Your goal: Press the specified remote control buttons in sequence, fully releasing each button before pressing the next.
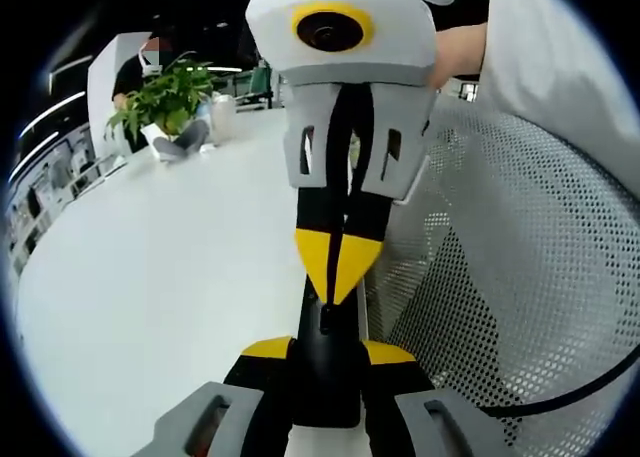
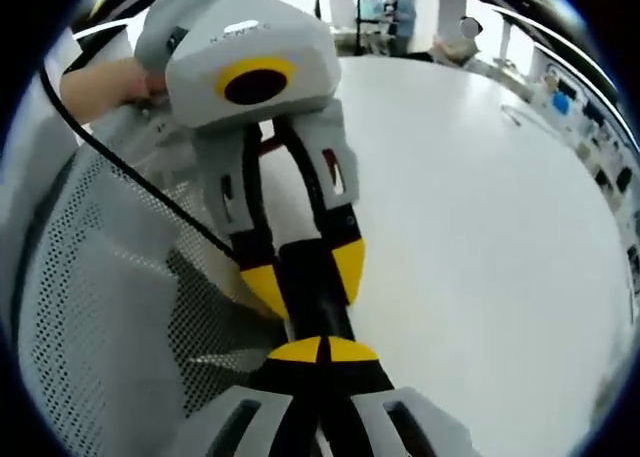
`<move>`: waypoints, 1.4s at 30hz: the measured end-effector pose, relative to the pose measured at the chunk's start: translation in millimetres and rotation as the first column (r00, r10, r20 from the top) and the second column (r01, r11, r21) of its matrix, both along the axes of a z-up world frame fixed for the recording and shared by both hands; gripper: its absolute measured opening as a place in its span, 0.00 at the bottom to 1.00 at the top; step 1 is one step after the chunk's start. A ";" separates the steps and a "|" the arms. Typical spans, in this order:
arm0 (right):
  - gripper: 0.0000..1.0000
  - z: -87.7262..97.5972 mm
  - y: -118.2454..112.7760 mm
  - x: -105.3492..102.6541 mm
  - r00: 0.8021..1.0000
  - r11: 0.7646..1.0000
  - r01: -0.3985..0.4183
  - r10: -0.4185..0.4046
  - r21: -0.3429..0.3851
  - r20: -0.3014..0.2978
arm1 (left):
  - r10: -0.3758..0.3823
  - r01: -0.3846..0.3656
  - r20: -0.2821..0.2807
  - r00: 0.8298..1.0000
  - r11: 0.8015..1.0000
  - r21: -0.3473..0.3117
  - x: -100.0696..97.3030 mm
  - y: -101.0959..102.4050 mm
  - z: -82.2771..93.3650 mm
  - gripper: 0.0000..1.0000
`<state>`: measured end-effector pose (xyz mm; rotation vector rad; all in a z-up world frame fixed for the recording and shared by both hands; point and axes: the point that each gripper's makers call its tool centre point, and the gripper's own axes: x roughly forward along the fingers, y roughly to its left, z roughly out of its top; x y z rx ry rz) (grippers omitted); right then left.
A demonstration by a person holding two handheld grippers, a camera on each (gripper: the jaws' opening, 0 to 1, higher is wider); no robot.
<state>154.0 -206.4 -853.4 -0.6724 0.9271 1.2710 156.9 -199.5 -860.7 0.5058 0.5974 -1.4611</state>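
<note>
Remote (image 1: 325, 362), slim black bar, clamped lengthwise between left gripper (image 1: 325, 352) yellow tips. Right gripper (image 1: 338, 262) pinched narrow, tips touching remote far end. Smooth white table (image 1: 160, 277) left, white mesh chair (image 1: 520, 277) right, leafy plant (image 1: 165, 97) beyond.
</note>
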 end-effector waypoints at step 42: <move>0.00 -0.4 3.7 2.4 0.986 0.999 -0.039 0.041 -0.016 0.162 | 0.006 -0.006 -0.007 1.000 1.000 -0.014 0.8 -0.4 0.6 0.25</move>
